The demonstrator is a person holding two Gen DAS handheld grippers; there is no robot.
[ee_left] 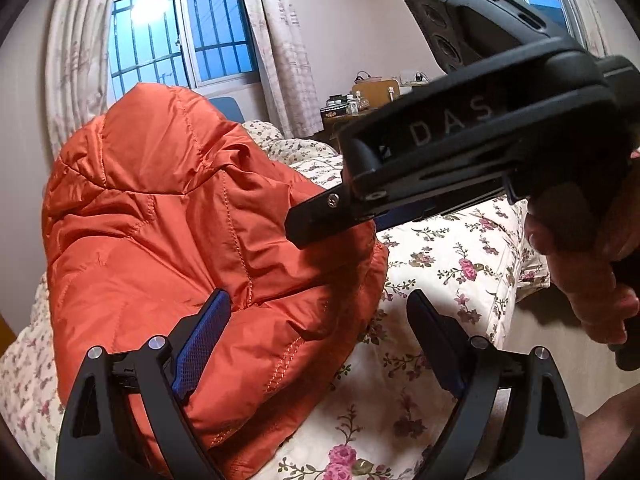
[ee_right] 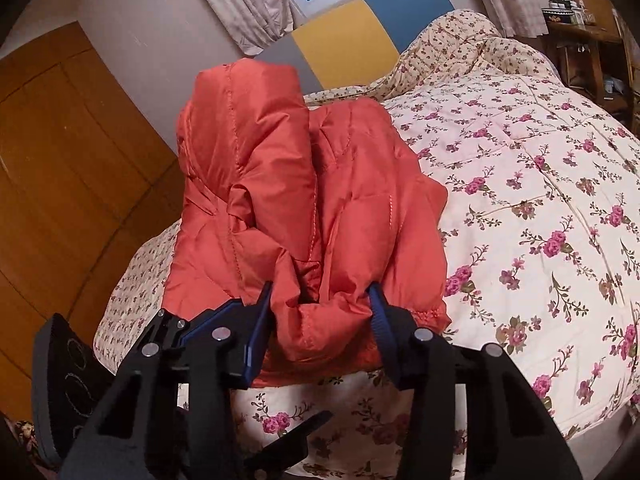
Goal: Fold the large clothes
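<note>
The right tongs (ee_right: 320, 312) pinch a bunched fold of the puffy orange quilted jacket (ee_right: 304, 200), heaped near the floral-quilted bed's (ee_right: 540, 184) front left corner. The left tongs (ee_left: 320, 320) gape wide over its near hem, gripping nothing; bare quilt stretches toward the right edge.

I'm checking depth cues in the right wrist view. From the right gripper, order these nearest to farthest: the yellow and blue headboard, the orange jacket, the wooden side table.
1. orange jacket, bunched between the jaws of the right gripper.
2. yellow and blue headboard, behind the jacket, top centre.
3. wooden side table, far upper right, beyond the bed.
</note>
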